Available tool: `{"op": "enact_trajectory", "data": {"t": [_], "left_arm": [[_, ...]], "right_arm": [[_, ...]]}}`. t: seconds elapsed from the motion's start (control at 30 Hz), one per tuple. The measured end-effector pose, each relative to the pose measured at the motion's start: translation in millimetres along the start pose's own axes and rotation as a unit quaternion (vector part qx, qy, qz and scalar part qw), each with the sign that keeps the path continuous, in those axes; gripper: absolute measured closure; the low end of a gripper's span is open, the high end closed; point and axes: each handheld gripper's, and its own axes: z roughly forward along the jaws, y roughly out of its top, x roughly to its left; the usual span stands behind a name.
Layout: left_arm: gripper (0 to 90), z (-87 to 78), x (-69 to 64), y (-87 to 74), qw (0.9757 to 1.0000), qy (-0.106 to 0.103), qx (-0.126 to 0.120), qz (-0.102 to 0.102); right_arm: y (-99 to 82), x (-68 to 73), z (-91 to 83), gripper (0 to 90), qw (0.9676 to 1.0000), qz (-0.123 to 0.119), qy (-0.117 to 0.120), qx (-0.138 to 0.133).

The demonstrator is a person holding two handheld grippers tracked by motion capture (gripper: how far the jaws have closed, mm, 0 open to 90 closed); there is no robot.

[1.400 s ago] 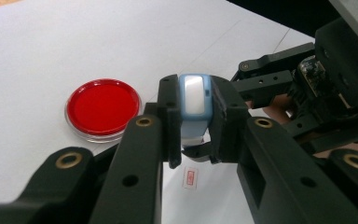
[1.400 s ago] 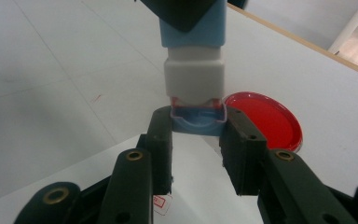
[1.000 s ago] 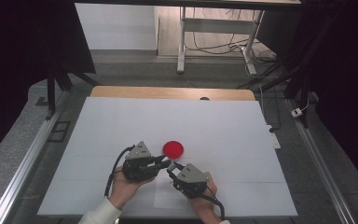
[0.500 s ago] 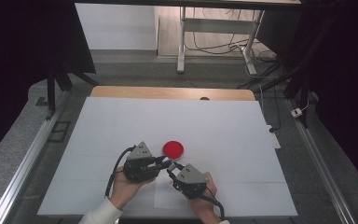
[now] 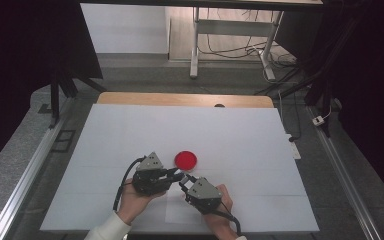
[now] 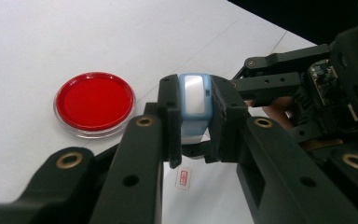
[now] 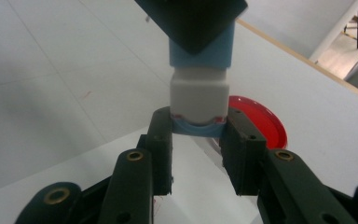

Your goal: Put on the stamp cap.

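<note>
Pale-blue and white small plastic block (image 6: 193, 100) hangs just above the white table (image 5: 260, 135), near its front edge, clamped from both ends. The left hand-held gripper (image 5: 177, 175) reaches in from the person's left and lies roughly level, its jaws clenched on the blue end; the right hand-held gripper (image 5: 184, 181) comes from the right, angled up toward it, jaws grasping the white end with its blue lip (image 7: 198, 112). Both hands rest low over the table, jaw tips meeting. A round red disc in a clear plastic rim (image 5: 185, 159) lies flat just beyond the tips, apart from them. The block's long axis runs from one gripper to the other.
</note>
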Motion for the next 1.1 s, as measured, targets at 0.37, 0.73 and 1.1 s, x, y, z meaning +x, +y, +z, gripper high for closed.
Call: {"op": "enact_trajectory", "data": {"t": [0.37,0.73,1.1], "left_arm": [[75.9,0.2,1.0,-1.2,0.9999,-0.008,-0.002,-0.007],[76.1,0.1,2.7,-1.8,0.9995,-0.024,-0.006,-0.018],[75.9,-0.6,3.3,-1.7,0.9997,-0.017,-0.002,-0.015]], "right_arm": [[0.2,1.6,-1.8,65.2,0.9999,-0.011,-0.004,-0.005],[1.3,2.1,-6.6,65.3,0.9996,-0.019,-0.007,-0.021],[0.9,0.2,-4.2,65.0,0.9998,-0.017,0.004,-0.006]]}}
